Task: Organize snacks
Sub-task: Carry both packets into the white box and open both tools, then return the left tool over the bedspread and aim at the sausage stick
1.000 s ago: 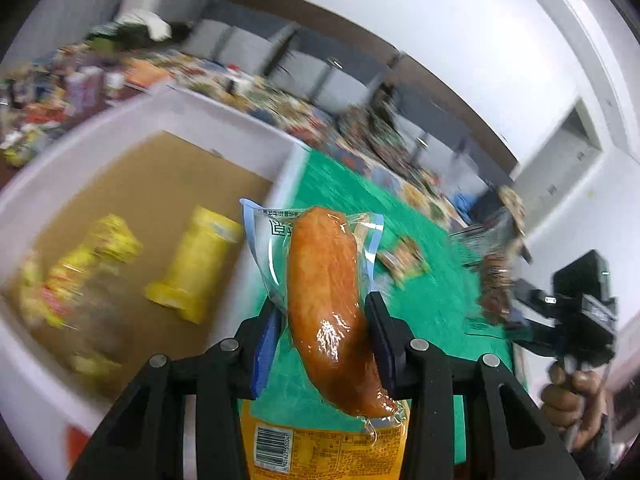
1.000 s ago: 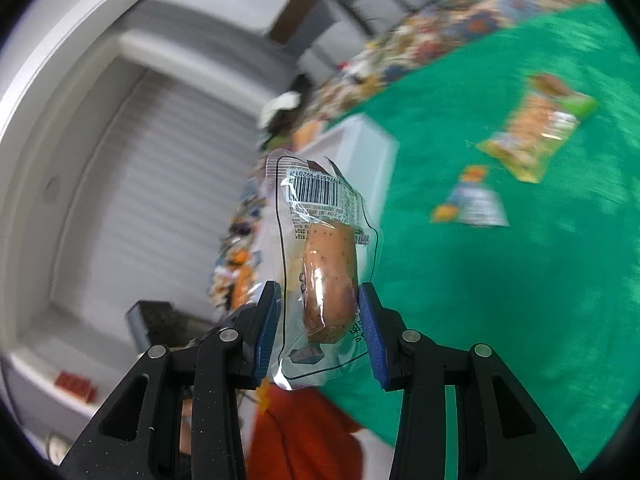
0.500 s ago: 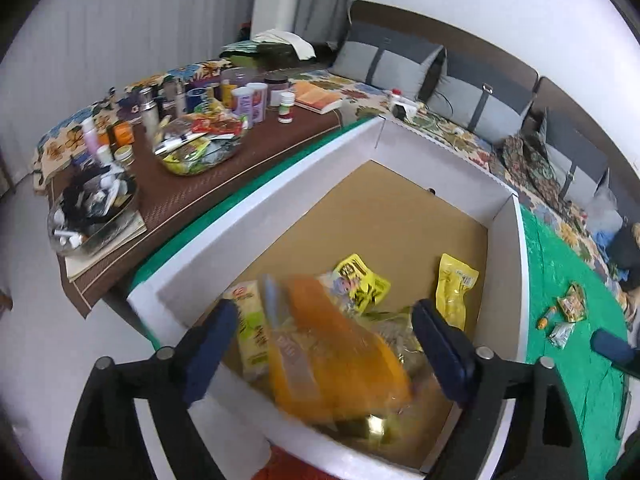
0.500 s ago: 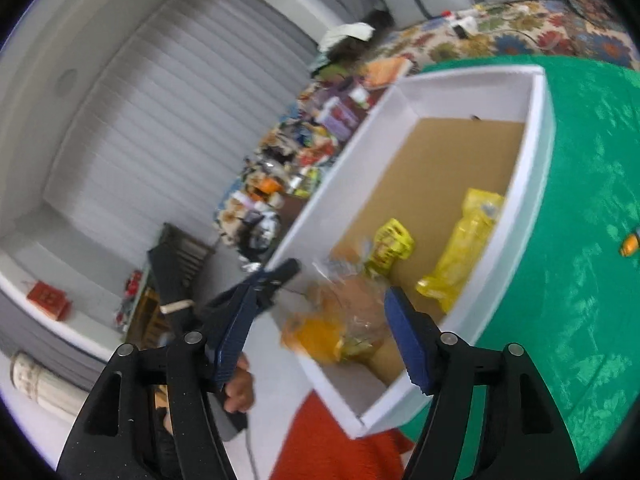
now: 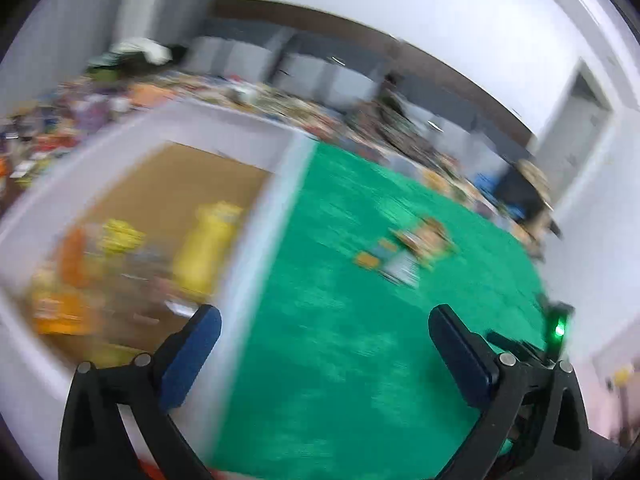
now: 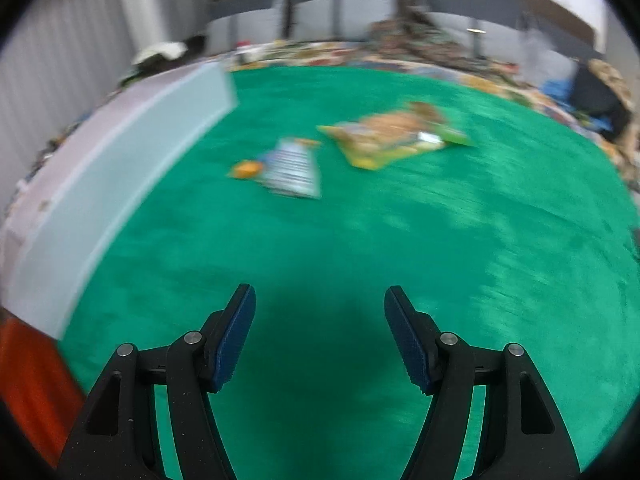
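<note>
Both views are motion-blurred. My left gripper (image 5: 324,324) is open and empty, over the right wall of the white box (image 5: 260,216). Inside the box lie several snack packs, among them a yellow pack (image 5: 208,236) and an orange one (image 5: 60,308). My right gripper (image 6: 320,300) is open and empty, low over the green tablecloth (image 6: 400,260). Ahead of it lie a yellow-green snack bag (image 6: 392,136), a pale blue packet (image 6: 294,168) and a small orange snack (image 6: 246,169). The same loose snacks (image 5: 404,252) show in the left wrist view.
The white box's wall (image 6: 100,184) stands left of my right gripper. A red-orange surface (image 6: 28,384) shows below the table edge. A cluttered side table (image 5: 48,128) stands beyond the box, and sofas (image 6: 360,4) line the far wall.
Both grippers held bagged sausages a second ago and let them go into the box. Both have since swung right, away from the box interior toward the loose snacks on the cloth.
</note>
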Tool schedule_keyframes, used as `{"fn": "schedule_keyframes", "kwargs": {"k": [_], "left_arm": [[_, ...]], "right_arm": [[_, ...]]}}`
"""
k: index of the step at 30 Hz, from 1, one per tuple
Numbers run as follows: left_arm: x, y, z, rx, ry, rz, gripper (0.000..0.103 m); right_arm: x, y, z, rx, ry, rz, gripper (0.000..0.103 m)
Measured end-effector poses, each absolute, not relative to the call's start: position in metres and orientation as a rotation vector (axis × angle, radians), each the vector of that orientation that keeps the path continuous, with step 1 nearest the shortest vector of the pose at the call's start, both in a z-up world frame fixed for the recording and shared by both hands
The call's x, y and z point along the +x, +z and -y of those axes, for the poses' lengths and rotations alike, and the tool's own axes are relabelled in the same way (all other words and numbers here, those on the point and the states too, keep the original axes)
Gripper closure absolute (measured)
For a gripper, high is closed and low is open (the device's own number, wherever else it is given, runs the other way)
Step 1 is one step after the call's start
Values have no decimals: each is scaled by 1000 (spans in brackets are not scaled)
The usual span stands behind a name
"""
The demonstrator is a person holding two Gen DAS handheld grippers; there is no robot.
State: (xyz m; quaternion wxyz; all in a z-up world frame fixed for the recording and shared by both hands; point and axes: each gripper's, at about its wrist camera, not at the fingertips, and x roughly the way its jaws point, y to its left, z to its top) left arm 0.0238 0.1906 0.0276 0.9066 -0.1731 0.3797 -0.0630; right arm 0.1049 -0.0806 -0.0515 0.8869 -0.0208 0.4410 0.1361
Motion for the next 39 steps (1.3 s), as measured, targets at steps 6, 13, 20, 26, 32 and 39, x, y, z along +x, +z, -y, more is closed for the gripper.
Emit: {"fn": "schedule_keyframes", "kwargs": {"k": [6, 13, 20, 26, 32, 39], "left_arm": [[72, -44, -89, -257, -188, -973, 0], [119, -87, -51, -85, -136, -966, 0], [131, -111, -66, -45, -108, -930, 1], [132, -114, -60, 8, -95, -941, 0], [132, -115, -54, 27, -79, -943, 0], [132, -115, -54, 27, -79, -943, 0]], "right_arm": [[110, -67, 131, -19, 166, -909, 32], [129, -81, 137, -67, 104, -886, 33], [145, -98, 155, -21, 51, -903, 28], [146, -98, 156, -15, 30, -908, 23], [148, -100, 157, -17, 2, -914, 16], [148, -101, 160, -6, -4, -919, 14]]}}
